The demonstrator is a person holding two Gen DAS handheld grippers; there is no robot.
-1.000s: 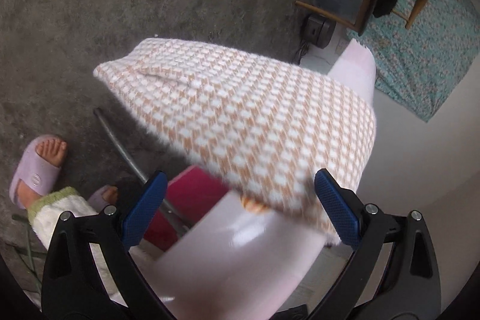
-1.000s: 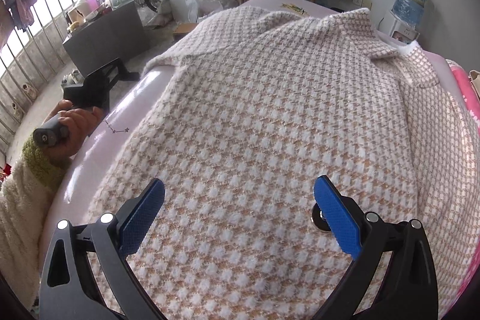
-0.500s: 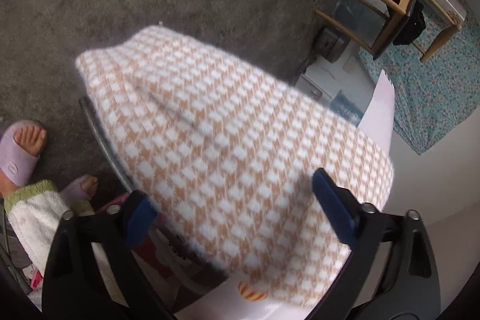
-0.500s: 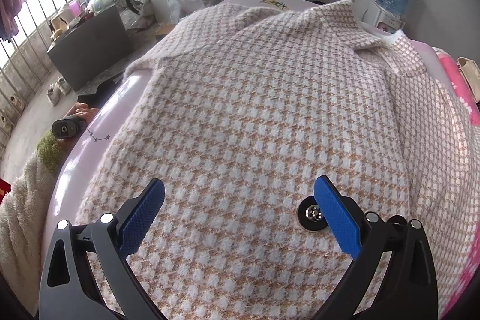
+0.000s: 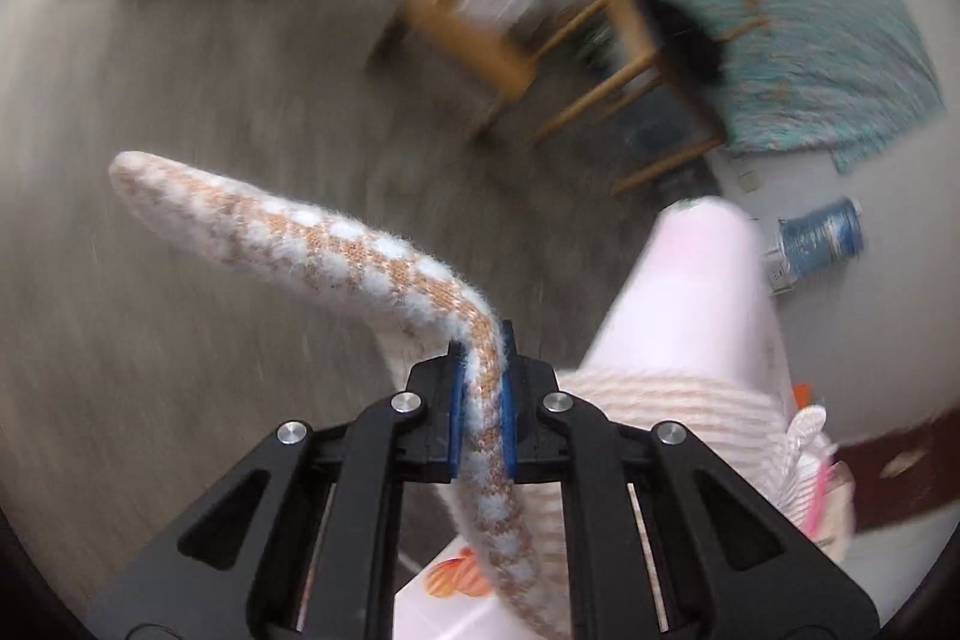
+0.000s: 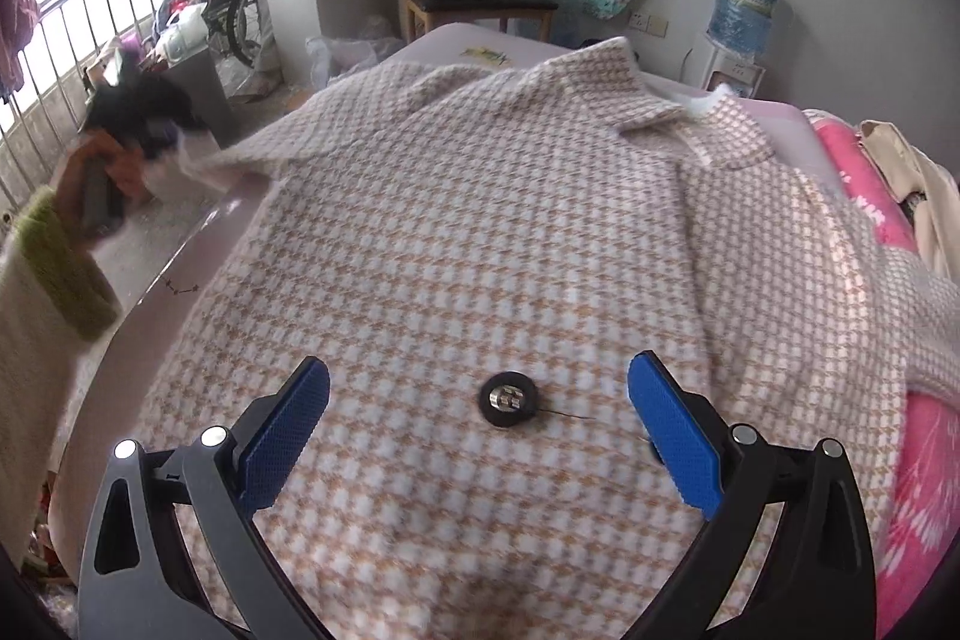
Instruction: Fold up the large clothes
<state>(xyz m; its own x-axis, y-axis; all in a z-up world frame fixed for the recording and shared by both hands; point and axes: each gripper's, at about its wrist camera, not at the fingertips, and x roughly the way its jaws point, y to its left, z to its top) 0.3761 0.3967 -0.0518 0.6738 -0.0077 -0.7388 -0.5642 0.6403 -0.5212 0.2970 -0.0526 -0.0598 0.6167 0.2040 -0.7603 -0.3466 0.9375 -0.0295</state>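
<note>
- The left tongs [image 5: 480, 388] are clamping the edge of the houndstooth coat [image 6: 480, 232], holding it off the side of the bed [image 6: 456, 40].
- The right tongs [image 6: 480, 430] are hovering spread apart over the coat's black button [image 6: 509, 398], the coat lying flat on the bed.

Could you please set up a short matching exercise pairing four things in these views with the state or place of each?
Things:
1. left tool
2. right tool
3. black button
4. water bottle

States or places:
A. sewn on the coat, between open fingers
B. by the far wall, beyond the bed
C. shut on the coat's sleeve
D. open, above the coat

Pairs: 1-C, 2-D, 3-A, 4-B
</note>
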